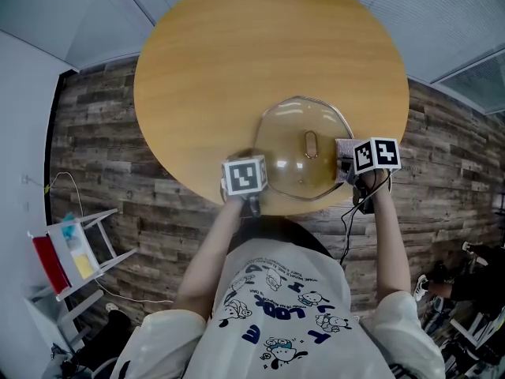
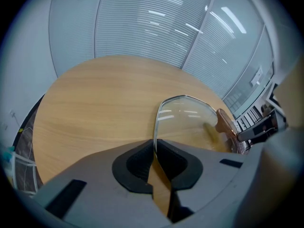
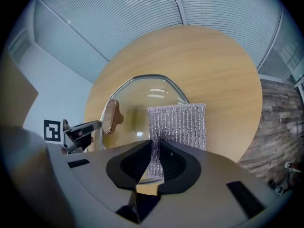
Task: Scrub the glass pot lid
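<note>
A glass pot lid (image 1: 304, 158) with a metal rim and a brown wooden knob (image 1: 311, 144) is over the near edge of the round wooden table (image 1: 237, 54). My left gripper (image 1: 251, 181) is shut on the lid's rim (image 2: 155, 127) at its near-left side. In the left gripper view the lid (image 2: 190, 120) stands tilted, the knob (image 2: 225, 122) at its right. My right gripper (image 1: 351, 164) is shut on a silver mesh scrubbing cloth (image 3: 178, 127), which lies against the lid (image 3: 137, 108) at its right edge. The knob (image 3: 109, 117) shows left of the cloth.
The table stands on a dark wood-plank floor (image 1: 102, 148). A small white rack with red and yellow items (image 1: 67, 255) sits at the lower left. Cables and dark gear (image 1: 465, 283) lie at the lower right. Glass walls with blinds (image 3: 142, 18) stand behind the table.
</note>
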`<state>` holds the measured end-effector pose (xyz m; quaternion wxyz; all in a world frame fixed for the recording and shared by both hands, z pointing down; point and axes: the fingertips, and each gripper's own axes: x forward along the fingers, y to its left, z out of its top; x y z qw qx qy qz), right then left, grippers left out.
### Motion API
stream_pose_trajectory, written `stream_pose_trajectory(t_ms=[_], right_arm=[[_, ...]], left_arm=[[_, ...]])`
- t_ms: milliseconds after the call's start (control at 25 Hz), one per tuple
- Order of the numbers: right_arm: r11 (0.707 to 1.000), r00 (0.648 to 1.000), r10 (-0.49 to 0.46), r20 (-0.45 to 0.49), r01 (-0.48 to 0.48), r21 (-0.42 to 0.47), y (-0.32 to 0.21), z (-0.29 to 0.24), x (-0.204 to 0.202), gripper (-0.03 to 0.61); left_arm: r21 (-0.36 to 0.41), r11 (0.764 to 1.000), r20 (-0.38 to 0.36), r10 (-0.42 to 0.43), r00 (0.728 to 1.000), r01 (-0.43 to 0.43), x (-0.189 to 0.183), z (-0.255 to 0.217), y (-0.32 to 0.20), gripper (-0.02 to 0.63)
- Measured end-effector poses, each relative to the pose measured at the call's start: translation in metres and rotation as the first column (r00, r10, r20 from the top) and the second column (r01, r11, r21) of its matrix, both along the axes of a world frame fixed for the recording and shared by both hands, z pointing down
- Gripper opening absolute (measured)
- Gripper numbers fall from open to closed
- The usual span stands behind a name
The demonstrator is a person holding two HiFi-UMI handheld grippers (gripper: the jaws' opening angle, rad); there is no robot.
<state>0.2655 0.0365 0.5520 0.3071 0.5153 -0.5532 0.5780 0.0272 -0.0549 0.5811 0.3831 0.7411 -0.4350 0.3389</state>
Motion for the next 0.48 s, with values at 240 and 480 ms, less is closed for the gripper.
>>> stream_pose_trajectory(t_ms=[240, 480], right_arm=[[1.0, 1.0, 0.0, 0.007, 0.0, -0.004, 0.011, 0.0, -0.003, 0.063], [1.0, 1.0, -0.018, 0.009, 0.018, -0.009, 0.017, 0.001, -0.007, 0.063]], left_arm=[[0.008, 1.0, 0.012, -0.002, 1.0, 0.002, 0.0, -0.001, -0.001, 0.031], [0.024, 1.0, 0.015, -0.01, 1.0, 0.01, 0.001, -0.001, -0.001, 0.031]])
